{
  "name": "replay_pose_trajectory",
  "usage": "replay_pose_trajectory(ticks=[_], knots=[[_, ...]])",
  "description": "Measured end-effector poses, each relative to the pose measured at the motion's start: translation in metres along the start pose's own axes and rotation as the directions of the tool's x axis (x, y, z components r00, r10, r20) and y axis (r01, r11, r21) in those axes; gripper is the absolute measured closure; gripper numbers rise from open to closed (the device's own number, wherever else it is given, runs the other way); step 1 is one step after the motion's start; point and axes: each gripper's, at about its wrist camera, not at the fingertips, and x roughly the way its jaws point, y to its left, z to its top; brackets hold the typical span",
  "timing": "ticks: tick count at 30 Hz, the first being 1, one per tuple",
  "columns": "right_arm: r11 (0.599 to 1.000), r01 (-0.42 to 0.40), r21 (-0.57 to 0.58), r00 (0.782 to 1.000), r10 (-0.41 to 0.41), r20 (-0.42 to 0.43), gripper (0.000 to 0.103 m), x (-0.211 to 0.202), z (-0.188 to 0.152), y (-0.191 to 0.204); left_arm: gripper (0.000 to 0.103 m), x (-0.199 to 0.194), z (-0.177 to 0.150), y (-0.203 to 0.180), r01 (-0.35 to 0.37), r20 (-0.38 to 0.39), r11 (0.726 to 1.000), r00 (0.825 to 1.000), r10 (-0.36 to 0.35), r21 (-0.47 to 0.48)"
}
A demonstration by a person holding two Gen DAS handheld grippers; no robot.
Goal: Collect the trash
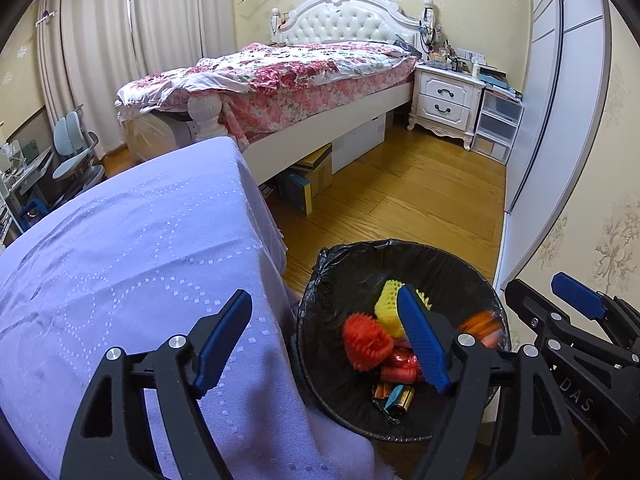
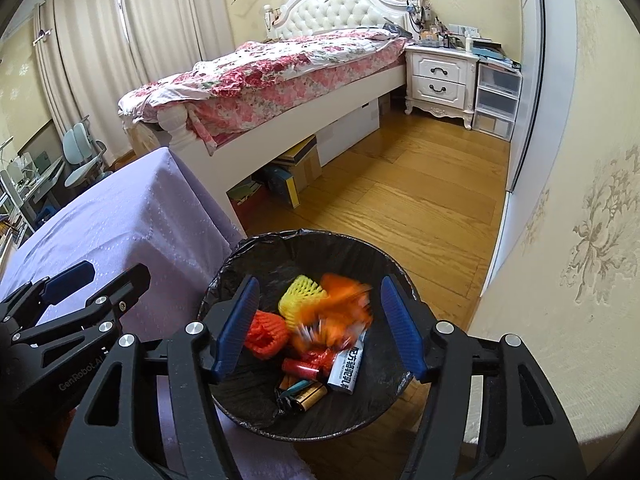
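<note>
Bed (image 1: 304,76) with floral quilt against far wall, white tufted headboard; boxes stowed beneath frame. Wood floor (image 1: 420,200) between bed and foreground. White nightstand (image 1: 444,100) at head of bed, top cluttered, clear drawer unit just beside it.

Lavender-covered table (image 1: 120,260) at lower left, cloth draping over near corner, edge just beside the bin.

Trash bin (image 2: 256,248) on floor beside table, lined with black bag. Inside, from bigger to smaller: blurred orange wrapper (image 2: 344,304) above the pile, smeared by motion, contact with anything below not determinable; yellow foam net (image 2: 300,296) toward far side; red foam net (image 2: 266,332) just beside it, nearer the table; white printed tube (image 2: 348,368) lying tilted toward right wall; red crumpled wrapper (image 2: 308,364) near middle; gold-and-black batteries (image 2: 308,394) at bottom, bunched together.

Right gripper (image 2: 320,328) poised over bin mouth, blue pads (image 2: 236,328) spread wide, nothing between them but the view down onto the trash.

Left gripper (image 1: 320,340) straddling table edge and bin: one pad over the cloth, other pad (image 1: 420,336) over the bin opening. Also spread wide, nothing held. Each gripper seen at the edge of the other's view, near each other, not touching.
</note>
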Motion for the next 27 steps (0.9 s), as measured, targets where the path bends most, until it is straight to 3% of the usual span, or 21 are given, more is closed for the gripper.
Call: replay_pose_trajectory(ticks=[10,27], knots=[[1.000,0.019,0.003,1.000,-0.019,0.014,0.035,-0.004,0.002,-0.002,0.025,-0.001,0.002,0.007,-0.011,0.005,1.000,1.000,0.011,-0.023],[0.999,0.048,-0.006,0.998,-0.048,0.051,0.021,-0.022,0.002,0.004,0.020,-0.027,0.002,0.010,-0.028,0.083,1.000,0.996,0.029,-0.014]])
